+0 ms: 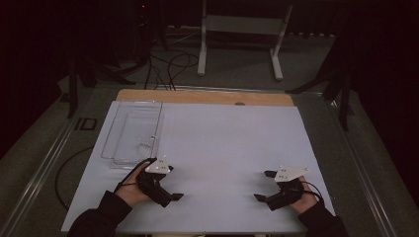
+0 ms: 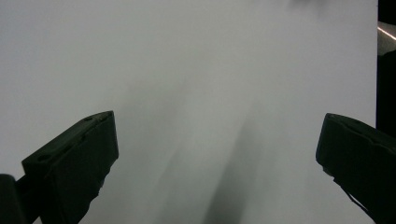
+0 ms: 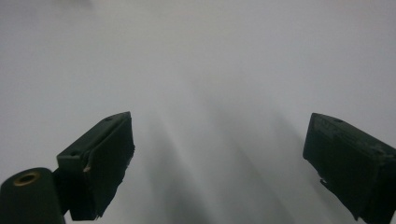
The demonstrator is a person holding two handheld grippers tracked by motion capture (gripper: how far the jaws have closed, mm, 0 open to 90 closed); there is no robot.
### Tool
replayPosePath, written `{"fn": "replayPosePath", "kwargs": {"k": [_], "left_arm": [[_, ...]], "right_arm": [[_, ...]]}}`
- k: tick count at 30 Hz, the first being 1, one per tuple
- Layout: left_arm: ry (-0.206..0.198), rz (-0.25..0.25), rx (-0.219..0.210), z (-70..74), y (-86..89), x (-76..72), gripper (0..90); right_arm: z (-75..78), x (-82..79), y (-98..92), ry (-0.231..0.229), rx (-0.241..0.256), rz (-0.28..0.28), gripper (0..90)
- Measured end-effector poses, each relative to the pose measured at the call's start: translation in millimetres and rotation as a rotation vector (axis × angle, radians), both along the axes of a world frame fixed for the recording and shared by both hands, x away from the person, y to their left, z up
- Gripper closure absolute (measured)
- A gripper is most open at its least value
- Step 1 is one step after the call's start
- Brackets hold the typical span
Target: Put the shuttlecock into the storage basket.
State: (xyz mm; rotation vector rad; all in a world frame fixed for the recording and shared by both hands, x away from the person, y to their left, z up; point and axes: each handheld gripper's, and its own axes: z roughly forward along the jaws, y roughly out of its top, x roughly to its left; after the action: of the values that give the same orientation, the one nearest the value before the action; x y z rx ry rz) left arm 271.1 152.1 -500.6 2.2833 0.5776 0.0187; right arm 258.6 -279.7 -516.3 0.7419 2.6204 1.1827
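Note:
My left gripper (image 1: 174, 183) is held by a hand at the front left of the white table top (image 1: 222, 143), jaws wide apart and pointing right, with nothing between them. In the left gripper view, the left gripper (image 2: 219, 154) looks along bare white surface. My right gripper (image 1: 263, 185) is held at the front right, jaws open and pointing left toward the middle. The right gripper (image 3: 222, 158) also has just blank white table between its jaws. A clear plastic tray (image 1: 129, 129) lies at the back left, just beyond the left gripper.
A small pale item (image 1: 146, 144) lies in the tray; I cannot tell what it is. A wooden strip (image 1: 205, 97) runs along the table's far edge. Beyond it on the floor are cables (image 1: 168, 64) and a white metal stand (image 1: 242, 29).

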Motion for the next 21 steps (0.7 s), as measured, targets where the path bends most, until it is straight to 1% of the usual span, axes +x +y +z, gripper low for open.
{"fn": "replayPosePath", "kwargs": {"k": [1, 2, 3, 4, 8, 9, 13, 15, 21], "left_arm": [[0.000, 0.003, 0.000, -0.3, 1.7, -1.3, 0.0], [-0.013, 0.019, 0.004, -0.3, 4.1, -2.9, 0.0], [-0.016, 0.028, 0.001, -0.3, 5.8, -3.7, 0.0], [-0.005, 0.035, 0.000, -0.5, 8.0, -4.1, 0.0], [-0.019, 0.049, -0.026, -4.5, 16.8, -7.0, 0.0], [-0.017, 0.052, -0.033, -6.3, 19.2, -8.1, 0.0], [-0.011, 0.058, -0.034, -10.6, 24.4, -10.9, 0.0], [-0.010, 0.078, -0.039, -14.1, 30.8, -13.9, 0.0], [-0.023, 0.097, -0.050, -16.3, 42.1, -17.9, 0.0]], "right_arm": [[0.0, -0.1, 0.0, 0.002, 0.000, -0.001, 8.9], [0.0, -0.1, 0.0, 0.002, 0.001, 0.000, 8.9], [0.1, -0.4, 0.2, 0.001, 0.000, -0.001, 8.9], [0.0, -0.3, 0.2, -0.001, -0.002, 0.000, 8.9], [-0.2, -0.4, 0.2, 0.002, -0.003, -0.001, 8.9], [-0.1, -0.4, 0.1, 0.003, -0.002, -0.001, 8.9], [0.0, -0.8, -0.2, 0.001, 0.002, -0.004, 8.9], [-0.1, -0.9, -0.5, 0.002, 0.000, -0.006, 8.9], [-0.5, -0.5, -0.8, -0.003, -0.004, -0.004, 8.9]]}}
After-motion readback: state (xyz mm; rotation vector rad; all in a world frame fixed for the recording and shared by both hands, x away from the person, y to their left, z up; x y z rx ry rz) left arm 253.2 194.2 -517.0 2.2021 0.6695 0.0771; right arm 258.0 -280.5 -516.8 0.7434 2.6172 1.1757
